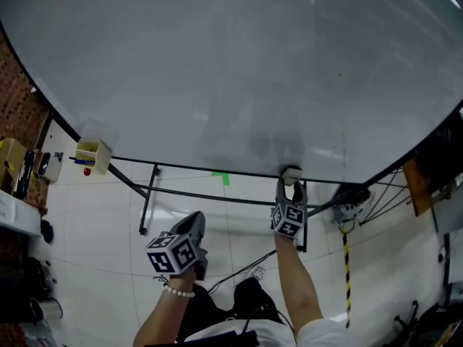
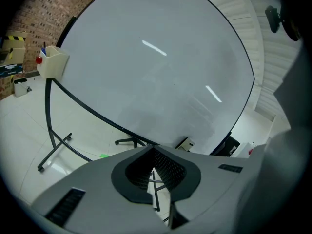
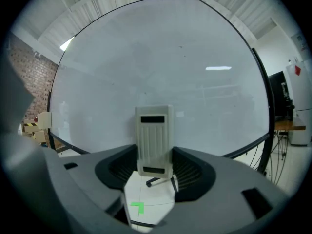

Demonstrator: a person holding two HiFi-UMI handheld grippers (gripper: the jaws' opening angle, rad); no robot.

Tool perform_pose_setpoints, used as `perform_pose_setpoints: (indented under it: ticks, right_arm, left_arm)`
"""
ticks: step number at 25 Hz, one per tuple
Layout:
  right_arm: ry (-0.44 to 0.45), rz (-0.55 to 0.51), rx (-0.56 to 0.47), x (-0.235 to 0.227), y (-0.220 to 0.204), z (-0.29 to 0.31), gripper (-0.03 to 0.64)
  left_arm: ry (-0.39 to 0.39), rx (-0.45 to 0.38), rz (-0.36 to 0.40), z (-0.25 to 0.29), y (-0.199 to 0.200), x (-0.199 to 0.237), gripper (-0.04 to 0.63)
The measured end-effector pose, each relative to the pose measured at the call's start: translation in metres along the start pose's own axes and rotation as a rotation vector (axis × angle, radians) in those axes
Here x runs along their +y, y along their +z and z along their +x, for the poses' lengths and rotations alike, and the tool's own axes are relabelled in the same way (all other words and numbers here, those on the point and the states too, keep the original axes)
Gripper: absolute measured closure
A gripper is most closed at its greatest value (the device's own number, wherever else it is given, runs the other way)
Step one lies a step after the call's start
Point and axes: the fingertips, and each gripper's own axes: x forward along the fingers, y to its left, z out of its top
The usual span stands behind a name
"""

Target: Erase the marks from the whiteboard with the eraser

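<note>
The eraser (image 3: 154,140) was pinched upright in the right claw (image 3: 154,155) and was held at the lower edge of the whiteboard (image 1: 231,71), right of its middle. The left claw (image 2: 148,151) was pressed together with nothing in it and was held below that edge, clear of the whiteboard. A small pen box (image 1: 92,155) was fixed at the whiteboard's lower left corner.

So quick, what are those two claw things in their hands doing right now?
Left gripper: closed, holding nothing.
Right gripper: closed on the eraser.
</note>
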Motion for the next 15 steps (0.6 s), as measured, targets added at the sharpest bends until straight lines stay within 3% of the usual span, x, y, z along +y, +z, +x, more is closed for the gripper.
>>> perform_pose_setpoints:
  ticks: [8,15]
  right_arm:
    - [-0.004,-0.017,0.02,0.101,-0.008,0.012,0.36]
    - [0.068,-0.056,0.003,0.211,-0.009,0.02,0.362]
  left_arm:
    - [0.03,-0.032,-0.045,-0.046,0.029,0.075,0.606]
    - [0.058,-0.055,-0.075,-0.089,0.058,0.15,0.606]
